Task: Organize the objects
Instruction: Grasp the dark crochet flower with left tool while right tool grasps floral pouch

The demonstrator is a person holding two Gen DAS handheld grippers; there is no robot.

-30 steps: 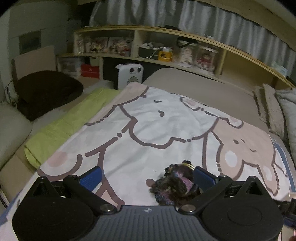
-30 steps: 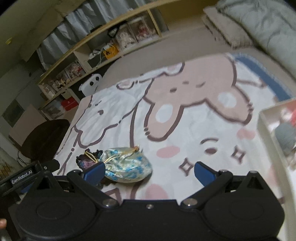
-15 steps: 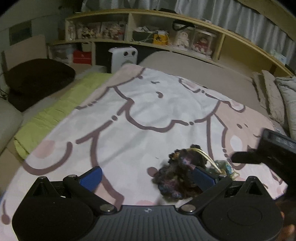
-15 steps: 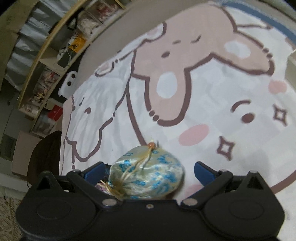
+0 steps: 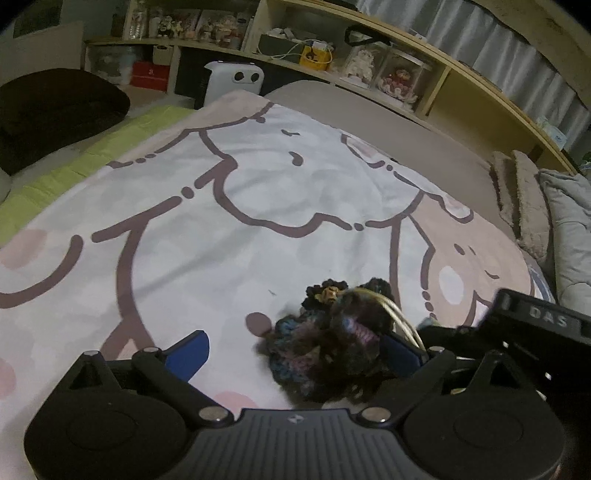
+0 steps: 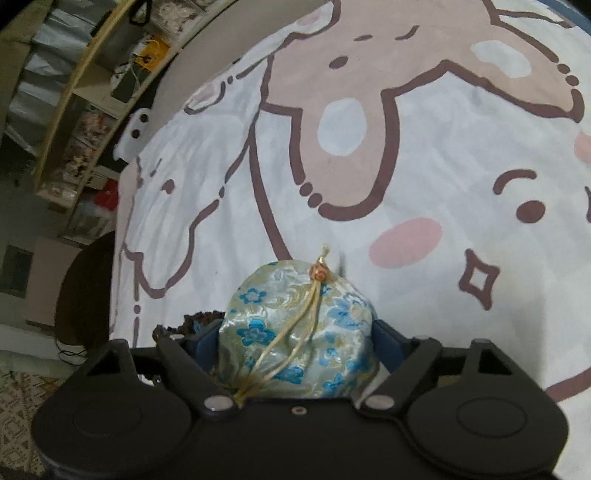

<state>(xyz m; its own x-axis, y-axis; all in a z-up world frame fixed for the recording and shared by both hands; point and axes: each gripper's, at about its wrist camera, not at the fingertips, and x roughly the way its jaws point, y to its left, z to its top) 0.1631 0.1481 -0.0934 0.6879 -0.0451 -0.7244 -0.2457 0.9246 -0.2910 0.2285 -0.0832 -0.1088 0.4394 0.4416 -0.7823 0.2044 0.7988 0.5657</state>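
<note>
This is a bedroom in a home. A bed fills most of the left wrist view, spread with a white blanket printed with large cartoon animals in pink and brown outlines. At the right edge of the frame lie grey pillows; at the left edge a lime-green quilt and a dark cushion. Across the top of the frame runs a wooden shelf unit holding dolls in clear cases, small figurines, a yellow object and cables, with grey curtains behind it. A small white heater stands at the upper centre-left, below the shelf.
</note>
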